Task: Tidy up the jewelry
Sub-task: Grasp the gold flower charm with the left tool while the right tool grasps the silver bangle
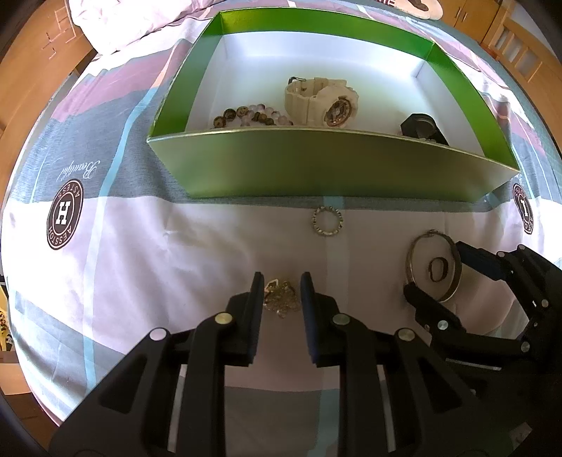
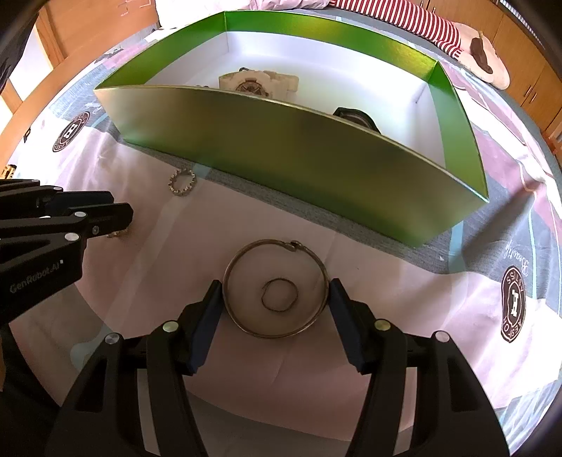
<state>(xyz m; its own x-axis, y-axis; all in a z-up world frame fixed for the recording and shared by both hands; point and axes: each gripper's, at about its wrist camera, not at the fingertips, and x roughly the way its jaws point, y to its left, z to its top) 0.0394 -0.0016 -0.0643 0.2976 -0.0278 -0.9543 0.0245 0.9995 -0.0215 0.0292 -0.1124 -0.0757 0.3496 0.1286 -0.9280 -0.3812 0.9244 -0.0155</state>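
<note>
A green box (image 1: 316, 165) (image 2: 298, 154) with a white inside lies on the bedsheet. In it are a cream watch (image 1: 325, 100) (image 2: 258, 84), a bead bracelet (image 1: 251, 116) and a black watch (image 1: 423, 128) (image 2: 354, 117). My left gripper (image 1: 282, 293) (image 2: 119, 219) is open, its fingers on either side of a gold chain pile (image 1: 281, 298). My right gripper (image 2: 275, 297) (image 1: 442, 274) is open, its fingers just outside a large metal bangle (image 2: 275, 332) (image 1: 409, 256). A small thin ring (image 2: 280, 295) (image 1: 438, 270) lies inside the bangle. A small beaded ring (image 1: 327, 221) (image 2: 182, 181) lies near the box's front wall.
The sheet (image 1: 140, 263) is pink, grey and blue with round logos (image 1: 64, 214) (image 2: 513, 304). A pillow (image 1: 116, 24) lies beyond the box at left, a striped plush toy (image 2: 421, 21) at right. Wooden furniture (image 1: 42, 70) flanks the bed.
</note>
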